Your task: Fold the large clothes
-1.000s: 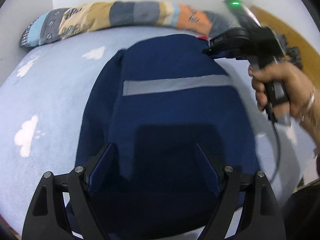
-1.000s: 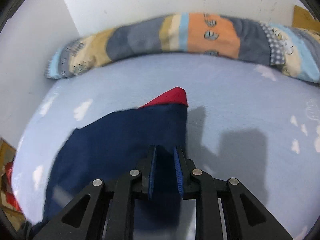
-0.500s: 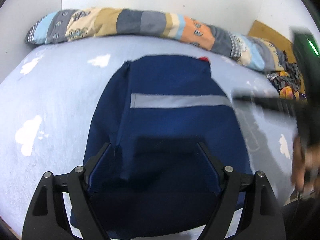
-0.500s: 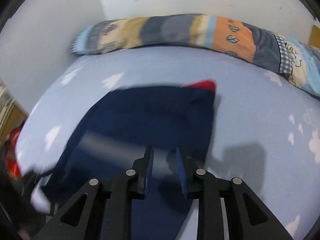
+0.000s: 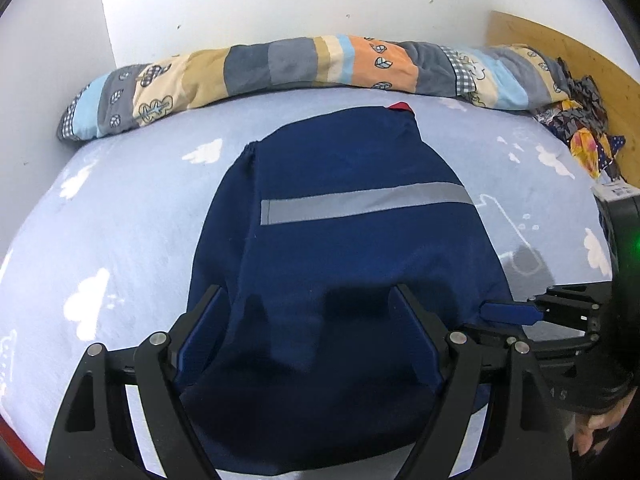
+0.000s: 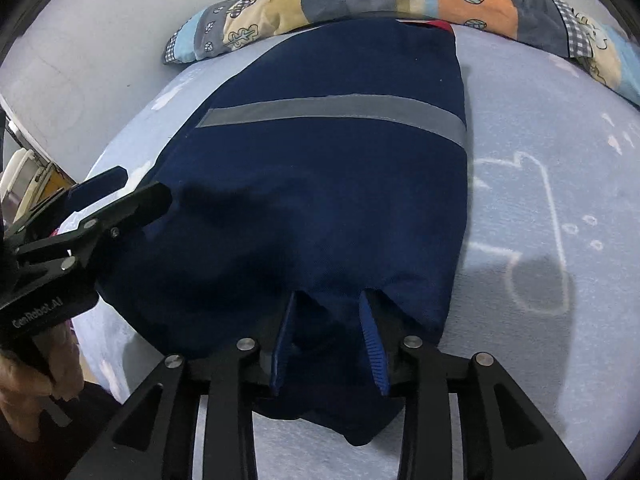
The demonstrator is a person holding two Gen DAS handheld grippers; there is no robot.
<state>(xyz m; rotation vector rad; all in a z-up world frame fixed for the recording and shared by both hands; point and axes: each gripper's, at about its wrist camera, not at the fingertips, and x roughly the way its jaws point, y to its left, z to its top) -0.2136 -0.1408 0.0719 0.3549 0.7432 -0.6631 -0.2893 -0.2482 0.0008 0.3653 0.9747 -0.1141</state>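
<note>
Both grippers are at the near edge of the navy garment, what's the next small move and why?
Probably close the left gripper on the near hem: its fingers straddle the navy garment wide open, while the right gripper already brackets that edge.

Count: one navy garment (image 5: 344, 264), one grey reflective stripe (image 5: 360, 202), one patchwork bolster (image 5: 280, 68), one bed (image 5: 120, 216), two grippers: left gripper (image 5: 308, 312), right gripper (image 6: 330, 320).
</note>
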